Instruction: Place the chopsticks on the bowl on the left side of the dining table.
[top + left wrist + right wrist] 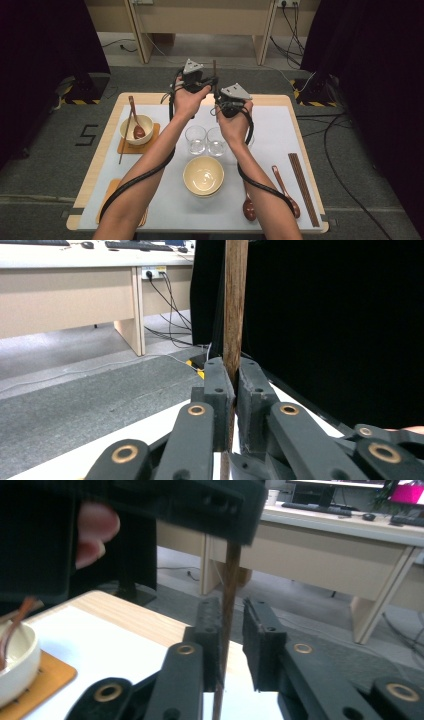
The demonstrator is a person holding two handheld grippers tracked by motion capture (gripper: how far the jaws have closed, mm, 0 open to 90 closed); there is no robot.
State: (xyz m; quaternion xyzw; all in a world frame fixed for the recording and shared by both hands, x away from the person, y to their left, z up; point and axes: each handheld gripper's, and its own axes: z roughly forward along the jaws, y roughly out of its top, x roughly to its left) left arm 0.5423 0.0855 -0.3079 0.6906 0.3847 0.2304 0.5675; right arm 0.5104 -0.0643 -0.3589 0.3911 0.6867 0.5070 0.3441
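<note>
We hold both forearms raised over the far half of the table, hands close together. Our left black two-jaw gripper (210,80) sits higher and farther out, its jaws pressed together on a thin brown wooden stick (234,305). Our right black two-jaw gripper (217,102) sits just below, its jaws parted around the same stick, one pad beside it.

The high view looks forward and down from above the person's side, taking in the whole worktop (280,107). Each tool view sits close behind its own jaws, facing level toward desks. All three share the stick (214,67) (235,305) (230,580), centre frame.
</note>
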